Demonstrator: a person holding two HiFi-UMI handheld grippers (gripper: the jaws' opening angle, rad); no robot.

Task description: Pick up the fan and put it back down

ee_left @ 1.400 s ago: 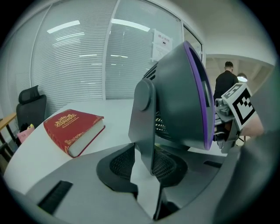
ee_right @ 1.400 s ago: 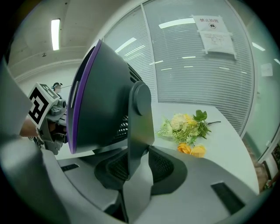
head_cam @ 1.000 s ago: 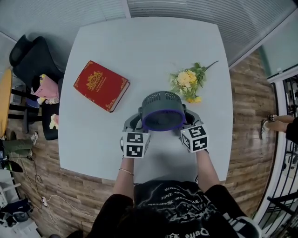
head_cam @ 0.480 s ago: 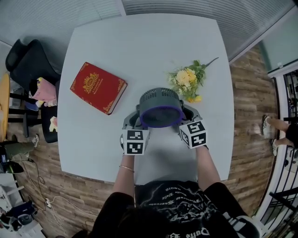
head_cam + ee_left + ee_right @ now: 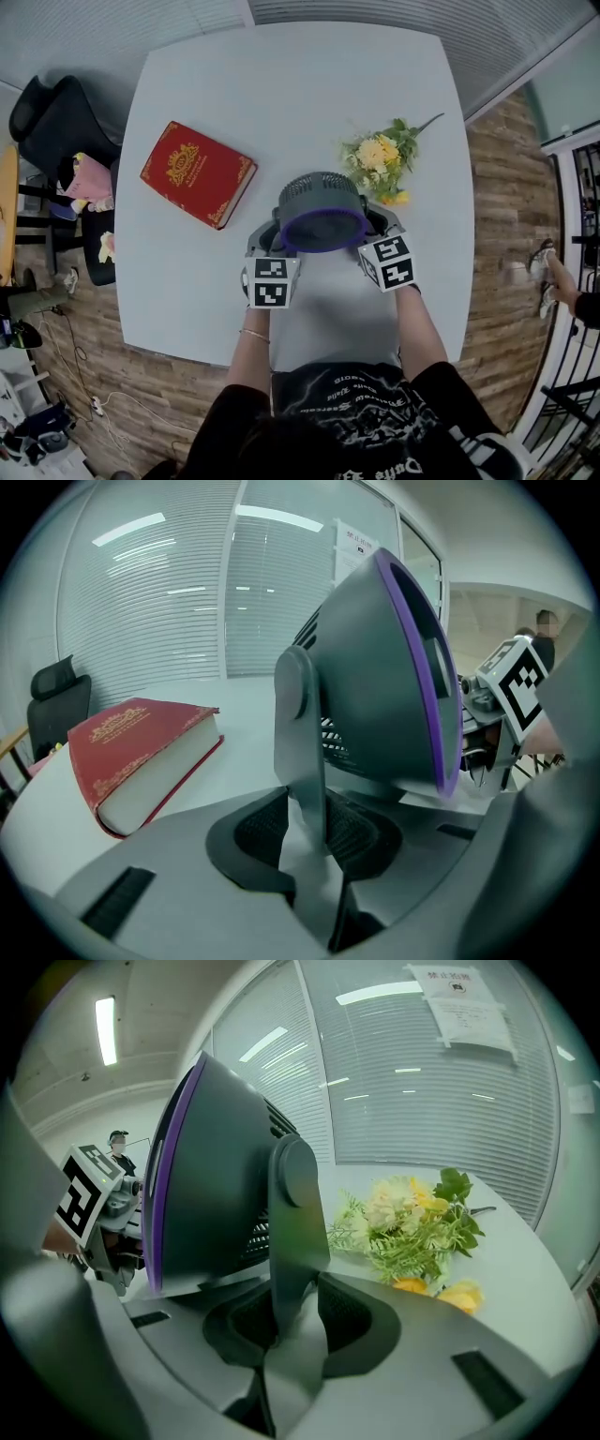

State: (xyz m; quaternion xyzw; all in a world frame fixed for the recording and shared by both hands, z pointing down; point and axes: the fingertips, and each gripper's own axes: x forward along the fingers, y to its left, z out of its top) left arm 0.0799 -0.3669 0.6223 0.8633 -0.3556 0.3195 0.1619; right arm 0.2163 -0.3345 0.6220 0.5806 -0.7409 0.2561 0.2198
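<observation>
In the head view a grey fan (image 5: 322, 211) with a purple front ring sits between my two grippers, at the middle of the white table (image 5: 281, 103). My left gripper (image 5: 266, 242) is shut on the fan's left support arm (image 5: 300, 733). My right gripper (image 5: 379, 232) is shut on the right support arm (image 5: 295, 1222). In each gripper view the arm stands pinched between the ribbed pads (image 5: 258, 832) (image 5: 347, 1312). The fan's head tilts its face up toward me. Its base is hidden, so I cannot tell whether it touches the table.
A thick red book (image 5: 199, 173) lies left of the fan. A bunch of yellow flowers (image 5: 382, 161) lies just behind the fan on the right, close to the right gripper. A black chair (image 5: 56, 122) stands off the table's left edge.
Both grippers have carried the fan a little away from me toward the flowers and slightly lower. Both grips look unchanged.
</observation>
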